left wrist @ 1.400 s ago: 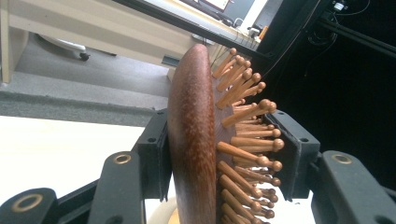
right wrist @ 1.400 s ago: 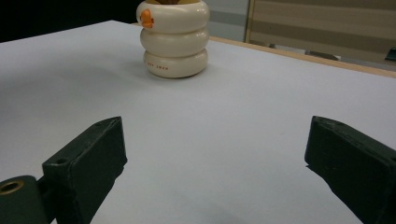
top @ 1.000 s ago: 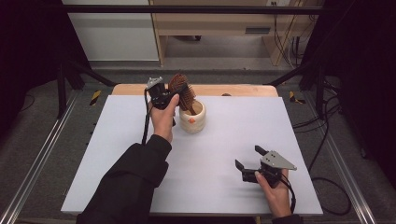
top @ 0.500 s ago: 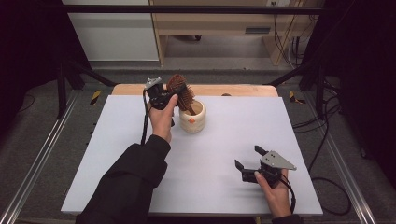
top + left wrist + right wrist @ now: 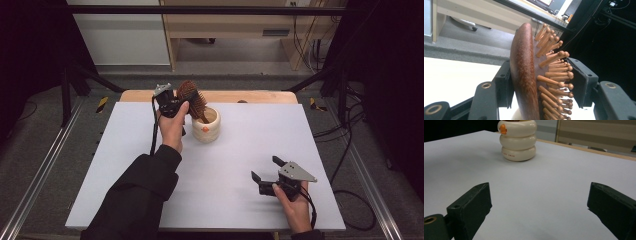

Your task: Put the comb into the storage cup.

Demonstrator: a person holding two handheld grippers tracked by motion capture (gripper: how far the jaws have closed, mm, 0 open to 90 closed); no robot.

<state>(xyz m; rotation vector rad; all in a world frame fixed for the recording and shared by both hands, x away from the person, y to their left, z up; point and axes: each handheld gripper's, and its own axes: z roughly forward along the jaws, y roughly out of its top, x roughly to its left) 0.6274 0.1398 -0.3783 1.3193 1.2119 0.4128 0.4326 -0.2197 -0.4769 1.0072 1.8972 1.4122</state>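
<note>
A brown wooden hairbrush (image 5: 192,97) stands tilted with its handle down inside a cream ringed cup (image 5: 206,126) that has an orange mark on its side. My left gripper (image 5: 184,101) is shut on the brush head at the table's far middle. In the left gripper view one jaw presses the brush's smooth back (image 5: 524,75) and the other meets the bristle tips, with the left gripper (image 5: 541,83) around it. My right gripper (image 5: 266,168) rests open on the white table near the front right. The right gripper (image 5: 539,202) holds nothing and points toward the cup (image 5: 517,141).
The white tabletop (image 5: 125,150) has a wooden strip (image 5: 250,96) along its far edge. Metal rails run along both sides of the table, and cables (image 5: 345,150) lie on the floor at the right. A wooden bench stands beyond the table.
The brush head and my left gripper have shifted very slightly to the left above the cup. The right gripper has stayed still.
</note>
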